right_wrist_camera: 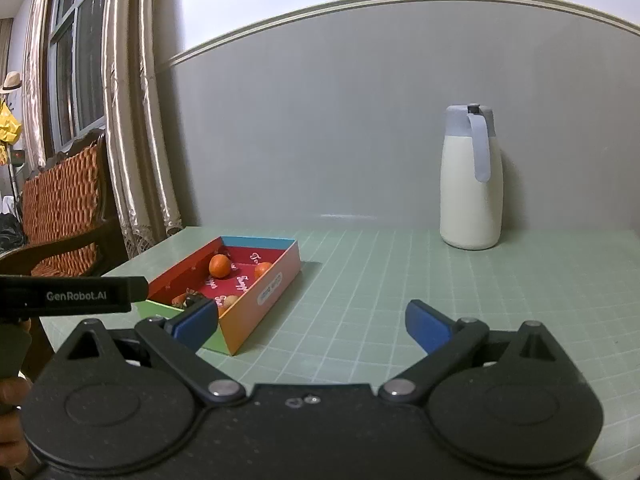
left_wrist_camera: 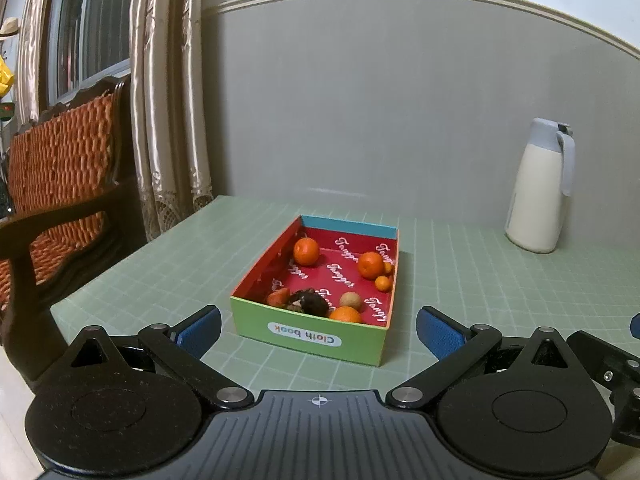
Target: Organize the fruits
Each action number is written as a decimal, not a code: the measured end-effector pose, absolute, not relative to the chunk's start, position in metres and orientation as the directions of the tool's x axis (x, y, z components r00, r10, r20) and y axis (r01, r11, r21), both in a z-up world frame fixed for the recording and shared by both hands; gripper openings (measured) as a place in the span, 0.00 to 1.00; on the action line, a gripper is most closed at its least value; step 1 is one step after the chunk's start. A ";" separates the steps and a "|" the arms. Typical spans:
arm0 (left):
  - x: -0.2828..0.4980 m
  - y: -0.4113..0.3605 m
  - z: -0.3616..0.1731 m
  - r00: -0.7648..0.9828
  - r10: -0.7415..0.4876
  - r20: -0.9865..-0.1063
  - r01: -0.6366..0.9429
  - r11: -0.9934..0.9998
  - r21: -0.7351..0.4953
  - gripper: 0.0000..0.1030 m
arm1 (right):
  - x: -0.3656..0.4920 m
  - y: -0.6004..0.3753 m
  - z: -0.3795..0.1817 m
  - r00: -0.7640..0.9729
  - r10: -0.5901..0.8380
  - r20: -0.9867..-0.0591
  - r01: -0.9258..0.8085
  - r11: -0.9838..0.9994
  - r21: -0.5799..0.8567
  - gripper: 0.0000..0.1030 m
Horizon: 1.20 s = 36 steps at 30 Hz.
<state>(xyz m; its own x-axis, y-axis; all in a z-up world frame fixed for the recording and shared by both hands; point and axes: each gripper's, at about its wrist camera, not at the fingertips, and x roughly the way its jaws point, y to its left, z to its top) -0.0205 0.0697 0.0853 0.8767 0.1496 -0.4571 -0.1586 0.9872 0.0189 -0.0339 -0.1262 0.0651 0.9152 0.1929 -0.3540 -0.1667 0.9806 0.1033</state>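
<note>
Nearest the cameras, both grippers hang low over the green desk point(left_wrist_camera: 460, 264) with nothing held: the left gripper point(left_wrist_camera: 319, 330) has its blue fingers point(left_wrist_camera: 200, 330) spread wide, released, and the right gripper point(right_wrist_camera: 312, 322) likewise stands released, its fingers point(right_wrist_camera: 426, 326) well apart. Just ahead of the left fingers, centred between them, sits the box point(left_wrist_camera: 312, 336), its green front wall facing the camera; from the right wrist view the same box point(right_wrist_camera: 264, 300) lies ahead and to the left, partly behind the left fingertip. All the fruit in sight lies inside it: an orange point(left_wrist_camera: 345, 315) against the near wall, a dark, rough fruit point(left_wrist_camera: 308, 301) beside it with a reddish piece point(left_wrist_camera: 278, 297) to its left, a small tan ball point(left_wrist_camera: 351, 300) just behind, then two bigger oranges point(left_wrist_camera: 306, 251) further back and two tiny ones point(left_wrist_camera: 383, 283) along the right wall. No fruit shows on the desk outside, so the sorting looks nearly or wholly done. Further off, to the right of both grippers, a jug point(right_wrist_camera: 471, 178) stands against the wall. The risks seem to be these: the box is light card, so a finger dropped onto its rim could tip or shove it; round fruit may roll from a loose pinch; the dark fruit looks soft and could crush.
</note>
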 end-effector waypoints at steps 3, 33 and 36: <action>-0.020 0.070 0.083 0.875 0.154 -0.458 -0.160 0.987 0.026 1.00 | -0.034 -0.124 0.064 0.914 0.195 -0.357 -0.169 0.980 0.101 0.97; -0.019 0.073 0.080 0.873 0.161 -0.460 -0.161 0.986 0.039 1.00 | -0.032 -0.118 0.060 0.905 0.204 -0.373 -0.181 0.979 0.095 0.97; -0.019 0.073 0.079 0.872 0.160 -0.462 -0.159 0.986 0.040 1.00 | -0.032 -0.117 0.059 0.905 0.204 -0.373 -0.182 0.979 0.094 0.98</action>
